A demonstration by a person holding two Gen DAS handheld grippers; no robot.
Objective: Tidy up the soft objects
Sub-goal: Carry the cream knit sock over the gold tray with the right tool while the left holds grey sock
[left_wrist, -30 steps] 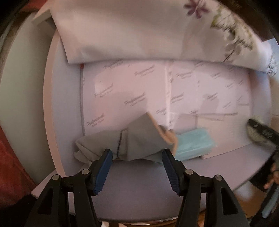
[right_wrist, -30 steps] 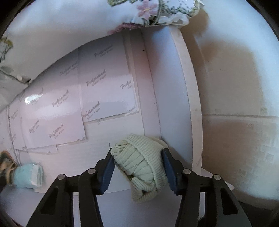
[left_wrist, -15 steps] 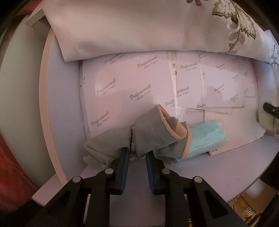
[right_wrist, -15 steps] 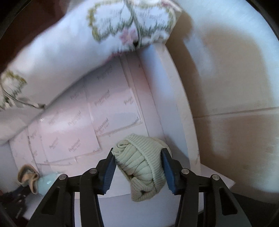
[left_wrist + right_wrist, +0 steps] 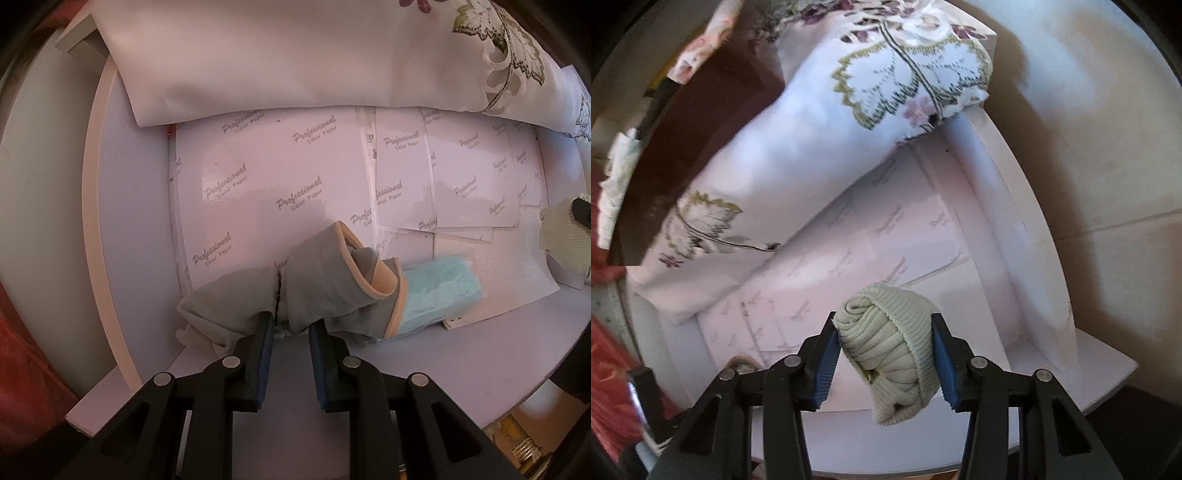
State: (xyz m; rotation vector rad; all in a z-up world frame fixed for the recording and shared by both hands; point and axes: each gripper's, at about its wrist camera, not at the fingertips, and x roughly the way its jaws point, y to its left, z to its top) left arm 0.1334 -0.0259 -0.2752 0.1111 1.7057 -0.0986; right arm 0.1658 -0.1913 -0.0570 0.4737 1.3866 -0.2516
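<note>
A grey sock with a peach cuff (image 5: pixel 317 280) lies on the white shelf (image 5: pixel 122 258), partly over a light blue folded cloth (image 5: pixel 439 288). My left gripper (image 5: pixel 291 321) points down and is shut on the sock's near fold, which bunches between its blue pads. A cream ribbed knit roll (image 5: pixel 890 347) hangs above the shelf between the pads of my right gripper (image 5: pixel 884 321). Those jaws are closing and squeeze the roll on both sides. The same roll (image 5: pixel 557 236) shows at the right edge of the left wrist view.
A white cushion with embroidered flowers (image 5: pixel 295 55) fills the back of the shelf and also shows in the right wrist view (image 5: pixel 812 147). Glossy printed paper sheets (image 5: pixel 258 192) line the shelf floor. A raised side wall (image 5: pixel 1027 236) bounds the right end. Red fabric (image 5: pixel 613 387) lies left.
My left jaws closed from wide apart onto the grey sock's fold. My right gripper rose and tilted with the knit roll, which now hangs off the shelf.
</note>
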